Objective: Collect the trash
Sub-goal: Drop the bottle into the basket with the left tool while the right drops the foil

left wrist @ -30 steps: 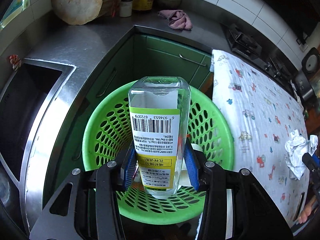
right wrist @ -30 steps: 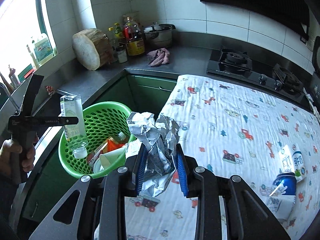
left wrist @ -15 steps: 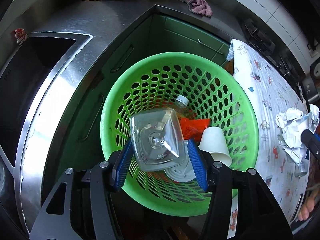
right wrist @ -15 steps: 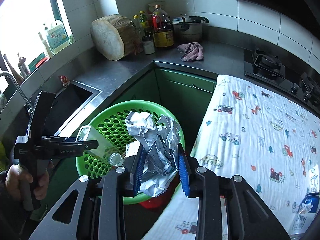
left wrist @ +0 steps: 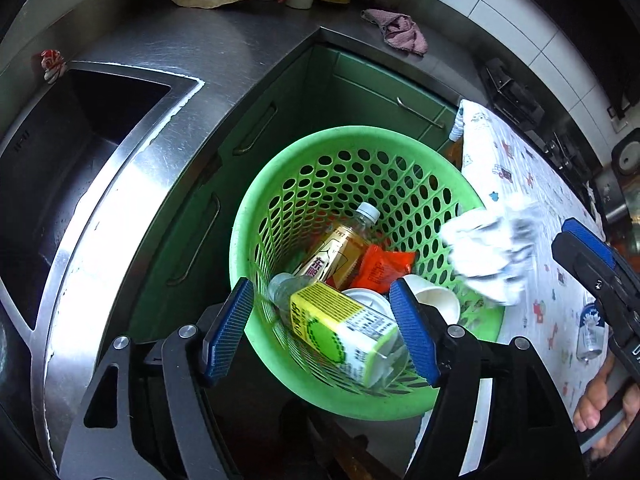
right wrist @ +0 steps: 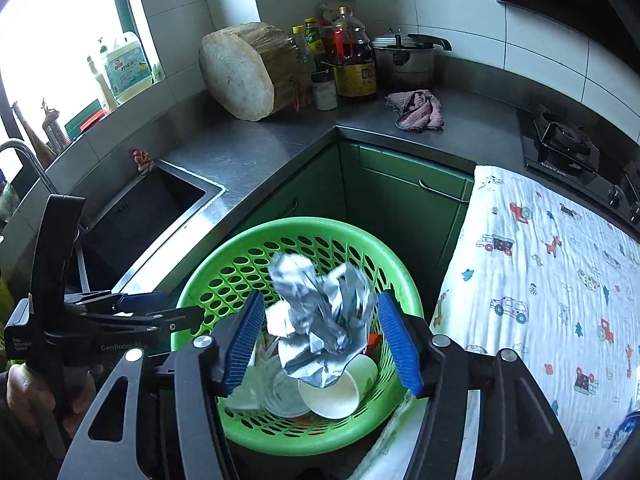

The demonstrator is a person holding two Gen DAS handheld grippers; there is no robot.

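A steel counter [right wrist: 256, 148] wraps the corner, with a sink [left wrist: 60, 168] sunk into it on the left and green cabinet doors [right wrist: 404, 204] below. To the right, a table under a cloth printed with cars and animals [right wrist: 552, 280] runs alongside. Between cabinets and table stands a green perforated basket [left wrist: 280, 208], seen from above in both wrist views.

Inside the basket lie a clear bottle with a yellow and green label [left wrist: 340, 328], a second bottle with a white cap [left wrist: 340, 244], an orange wrapper [left wrist: 380, 268] and a white paper cup [right wrist: 340, 392] on its side.

The left gripper [left wrist: 320, 332] hangs over the near rim of the basket. Its jaws have just been opening and stand wide apart; the labelled bottle lies in the basket beyond them, free of the blue pads.

The right gripper [right wrist: 320, 340] is held over the basket from the table side. Its jaws have just been opening too, and the pads stand clear of a crumpled wad of paper [right wrist: 320, 312], which shows blurred between them above the cup.

On the back of the counter sit a wooden chopping block [right wrist: 248, 72], a pot [right wrist: 404, 60], several bottles and a pink rag [right wrist: 416, 110].
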